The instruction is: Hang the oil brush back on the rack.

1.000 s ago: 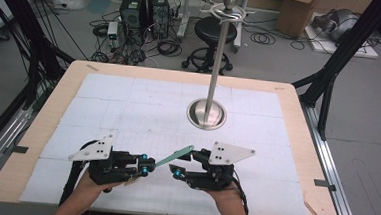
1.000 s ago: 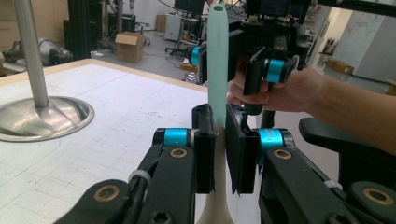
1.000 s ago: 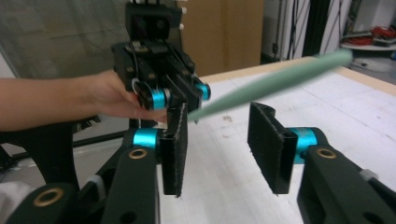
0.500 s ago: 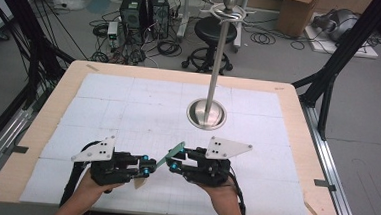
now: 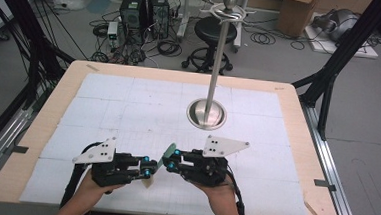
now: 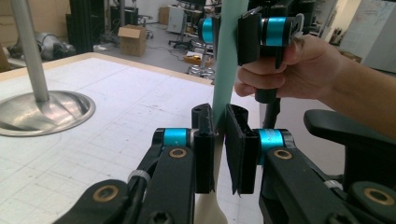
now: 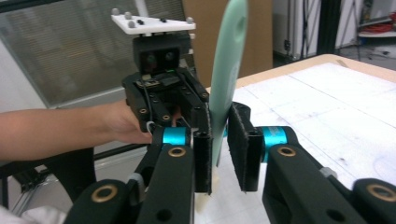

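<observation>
Two claws, your left claw (image 5: 149, 167) and right claw (image 5: 171, 161), meet on one green spatula (image 5: 166, 153); each looks clamped. Pull unevenly and it may twist free onto the tabletop (image 5: 128, 103).

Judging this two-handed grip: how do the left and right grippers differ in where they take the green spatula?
The left gripper straddles the spatula nearer its cream handle end; the right gripper takes it nearer the green tip. The left gripper points rightward across the table, the right gripper leftward. Both have the blade between their jaws.
</observation>
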`<act>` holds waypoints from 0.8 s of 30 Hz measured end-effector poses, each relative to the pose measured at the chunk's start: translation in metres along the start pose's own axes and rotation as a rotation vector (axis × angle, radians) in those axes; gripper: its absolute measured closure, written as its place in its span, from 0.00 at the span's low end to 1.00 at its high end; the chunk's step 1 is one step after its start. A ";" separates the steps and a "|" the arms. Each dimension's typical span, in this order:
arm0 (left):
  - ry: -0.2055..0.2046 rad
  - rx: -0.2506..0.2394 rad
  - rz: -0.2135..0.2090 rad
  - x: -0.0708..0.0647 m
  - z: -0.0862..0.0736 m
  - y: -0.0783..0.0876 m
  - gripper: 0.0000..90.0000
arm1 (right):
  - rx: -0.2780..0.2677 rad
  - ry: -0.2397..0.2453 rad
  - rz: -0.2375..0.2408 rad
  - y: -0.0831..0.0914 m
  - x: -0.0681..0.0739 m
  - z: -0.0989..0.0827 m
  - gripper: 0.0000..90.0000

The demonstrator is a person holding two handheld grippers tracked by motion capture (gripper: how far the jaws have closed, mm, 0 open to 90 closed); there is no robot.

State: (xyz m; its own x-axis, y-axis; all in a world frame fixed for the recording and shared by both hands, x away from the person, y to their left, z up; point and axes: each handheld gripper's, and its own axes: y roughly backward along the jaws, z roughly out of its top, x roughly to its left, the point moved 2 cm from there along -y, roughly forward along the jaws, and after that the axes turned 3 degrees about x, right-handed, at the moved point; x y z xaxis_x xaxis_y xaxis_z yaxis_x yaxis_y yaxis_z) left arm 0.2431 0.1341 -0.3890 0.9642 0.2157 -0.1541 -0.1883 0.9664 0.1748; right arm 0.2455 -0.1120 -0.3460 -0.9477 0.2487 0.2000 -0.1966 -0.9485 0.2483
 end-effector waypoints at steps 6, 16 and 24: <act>-0.014 0.000 -0.014 -0.004 0.001 -0.003 0.89 | -0.014 0.008 0.031 0.001 0.001 0.001 0.93; -0.003 0.035 -0.068 -0.006 0.003 -0.006 0.67 | -0.031 0.036 0.144 0.007 -0.002 0.011 0.93; -0.037 0.055 -0.106 -0.010 0.002 -0.010 0.88 | -0.016 0.058 0.205 0.001 -0.004 0.013 0.93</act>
State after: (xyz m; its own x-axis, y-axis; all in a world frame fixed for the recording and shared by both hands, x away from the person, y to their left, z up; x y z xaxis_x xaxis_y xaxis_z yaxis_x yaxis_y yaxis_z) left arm 0.2354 0.1219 -0.3875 0.9846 0.1062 -0.1387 -0.0752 0.9743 0.2126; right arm 0.2527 -0.1114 -0.3342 -0.9810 0.0390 0.1902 -0.0016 -0.9812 0.1931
